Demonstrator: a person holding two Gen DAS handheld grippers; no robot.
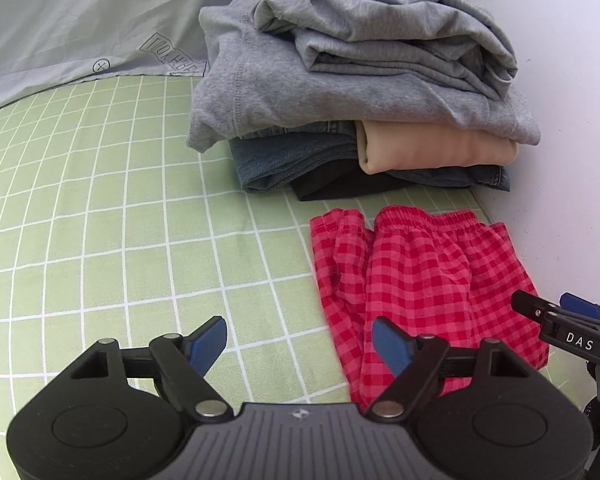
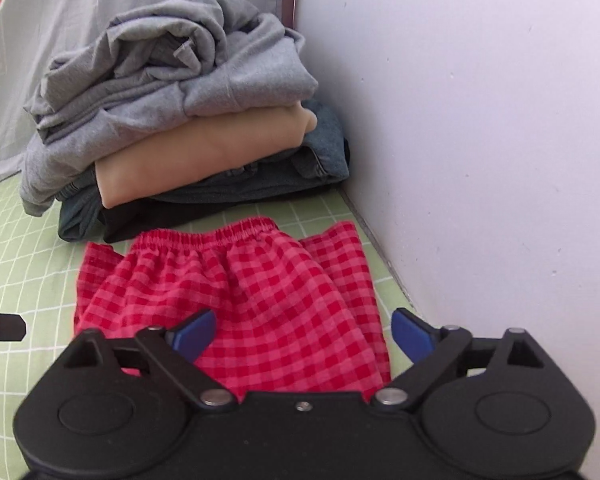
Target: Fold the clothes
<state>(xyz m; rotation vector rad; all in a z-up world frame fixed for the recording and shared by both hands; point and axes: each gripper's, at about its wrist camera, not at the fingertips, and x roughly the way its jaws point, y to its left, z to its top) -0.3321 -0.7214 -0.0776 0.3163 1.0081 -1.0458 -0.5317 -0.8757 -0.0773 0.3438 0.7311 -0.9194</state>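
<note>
On the green grid-patterned sheet (image 1: pixel 120 220), both your left gripper (image 1: pixel 300 346) and right gripper (image 2: pixel 302 334) stand spread wide, gripping nothing, with the red checked shorts (image 2: pixel 260 292) lying flat just ahead and the stack of folded clothes (image 2: pixel 180 128) beyond by the wall (image 2: pixel 480 140).

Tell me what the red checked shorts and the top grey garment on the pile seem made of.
Red checked shorts: thin woven fabric, probably cotton; matte, crinkled gingham weave with a gathered elastic waistband. Top grey garment: soft knit jersey, likely cotton blend; heathered, limp folds.
</note>
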